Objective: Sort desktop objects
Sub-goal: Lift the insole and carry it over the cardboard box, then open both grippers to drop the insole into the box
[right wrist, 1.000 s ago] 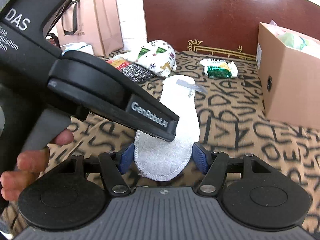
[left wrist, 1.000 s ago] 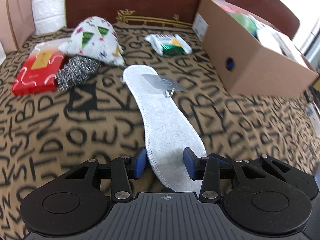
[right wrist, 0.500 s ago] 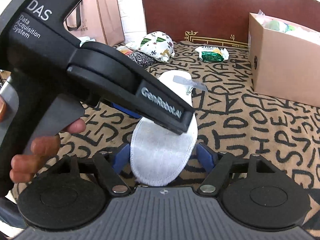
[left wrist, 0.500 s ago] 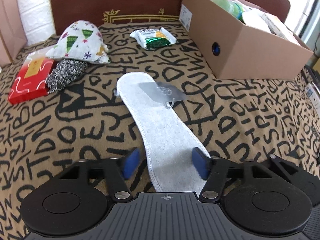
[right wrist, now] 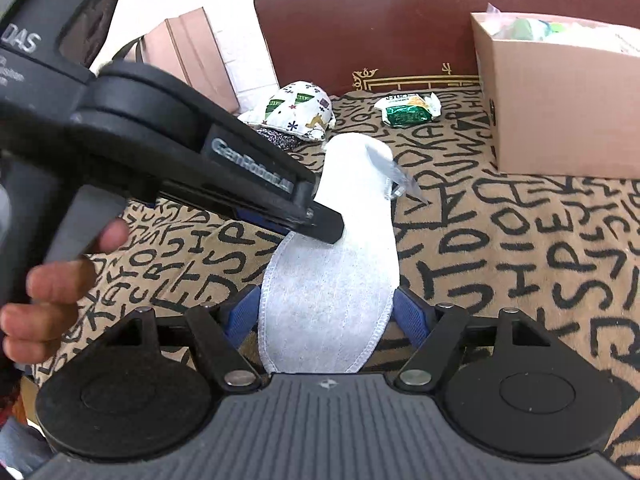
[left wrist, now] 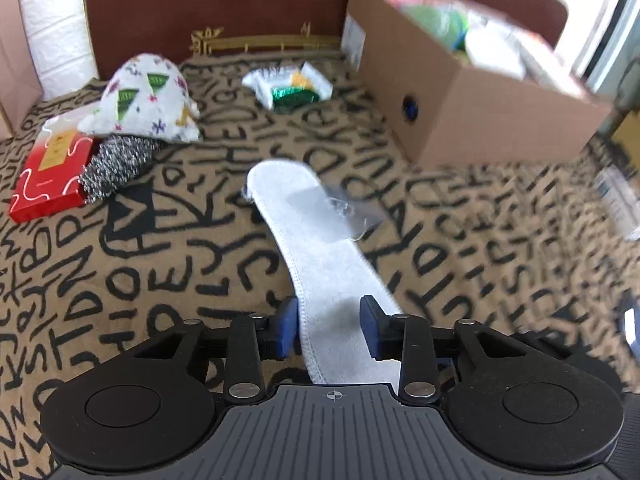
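**Item: grey felt insole, taken up between two claws**

Left claw (left wrist: pixel 329 330): closed in from the wider straddle of half a second earlier. Pads pressed against the long edges of the insole (left wrist: pixel 320 248) at about mid-length. Judged clamped on it.

Right claw (right wrist: pixel 328 312): spread wide, as half a second before. Framed the heel end, with a blue pad at each edge. Could not tell whether there was real squeeze or mere contact.

Left hand (right wrist: pixel 52 300): wrapped on the left claw's handle, at the left of the right wrist view.

Insole: no longer flat. Toe end rose clear of the lettered cover (left wrist: pixel 160 272) in the right wrist view, with the body bowed. Left wrist view was smeared, consistent with motion.

Clear adhesive hook (left wrist: pixel 344 204): rode loose on the toe end, tipped toward the right edge and hung partly over it. Judged liable to slide off in transit.

Cardboard box (left wrist: pixel 480 120): stood right of the insole, well apart, open-topped and already holding goods. Judged the likely destination.

Still on the cover, far left to centre:
- Red box (left wrist: pixel 48 176).
- Steel scourer (left wrist: pixel 116 164), touching the red box.
- Patterned pouch (left wrist: pixel 148 100), lying over both.
- Green packet (left wrist: pixel 292 88), near the headboard (left wrist: pixel 200 0).

Paper bag (right wrist: pixel 192 52): stood beyond the cover's left side.

Standing of the task, as a judgement: pick-up accomplished, carry and release outstanding, four pieces plus the hook yet unsorted.
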### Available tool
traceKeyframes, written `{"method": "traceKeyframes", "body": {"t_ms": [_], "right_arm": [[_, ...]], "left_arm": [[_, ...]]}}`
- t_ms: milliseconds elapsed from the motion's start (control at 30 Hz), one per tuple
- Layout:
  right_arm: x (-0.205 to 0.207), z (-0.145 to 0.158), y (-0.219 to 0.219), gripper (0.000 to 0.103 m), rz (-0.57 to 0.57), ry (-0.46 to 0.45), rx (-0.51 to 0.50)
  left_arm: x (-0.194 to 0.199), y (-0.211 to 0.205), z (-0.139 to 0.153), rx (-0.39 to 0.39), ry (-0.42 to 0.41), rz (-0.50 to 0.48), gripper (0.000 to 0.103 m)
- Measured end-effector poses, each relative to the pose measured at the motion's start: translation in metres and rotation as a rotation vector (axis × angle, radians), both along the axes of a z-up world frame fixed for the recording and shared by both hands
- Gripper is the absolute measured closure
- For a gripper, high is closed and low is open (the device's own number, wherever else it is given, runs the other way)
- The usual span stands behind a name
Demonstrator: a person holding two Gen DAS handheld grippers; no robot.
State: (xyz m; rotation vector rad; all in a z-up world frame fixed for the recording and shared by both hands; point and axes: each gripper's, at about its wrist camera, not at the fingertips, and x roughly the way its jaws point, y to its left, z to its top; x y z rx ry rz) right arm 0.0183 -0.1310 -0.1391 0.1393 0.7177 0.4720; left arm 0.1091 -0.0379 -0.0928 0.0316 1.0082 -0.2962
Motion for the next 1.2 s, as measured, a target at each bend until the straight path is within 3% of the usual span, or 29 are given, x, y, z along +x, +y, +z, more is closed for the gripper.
{"method": "traceKeyframes", "body": {"t_ms": [67, 133, 200, 467, 800, 1067, 1200], "right_arm": [[0.0, 0.0, 0.003, 0.026, -0.001, -0.001, -0.013], [-0.002, 0.002, 0.002, 0.027, -0.002, -0.01, -0.024], [-0.004, 0.005, -0.001, 0.027, -0.002, -0.014, -0.015], [-0.012, 0.032, -0.007, 0.027, -0.003, -0.101, 0.001], [-0.018, 0.082, -0.028, 0.027, -0.041, -0.261, -0.017], [0.0, 0.105, -0.055, 0.027, -0.127, -0.352, -0.056], [0.014, 0.11, -0.075, 0.027, -0.173, -0.365, -0.064]], "left_arm": [[-0.001, -0.004, -0.001, 0.025, -0.009, -0.002, 0.061], [-0.004, -0.002, 0.007, 0.025, -0.029, -0.003, 0.078], [-0.008, 0.001, 0.016, 0.025, -0.046, -0.002, 0.082], [-0.013, -0.006, 0.051, 0.03, -0.104, 0.008, 0.084], [-0.019, -0.036, 0.116, 0.001, -0.243, -0.036, 0.083], [0.004, -0.081, 0.141, -0.021, -0.335, -0.109, 0.081], [0.024, -0.1, 0.146, -0.053, -0.344, -0.148, 0.081]]}}
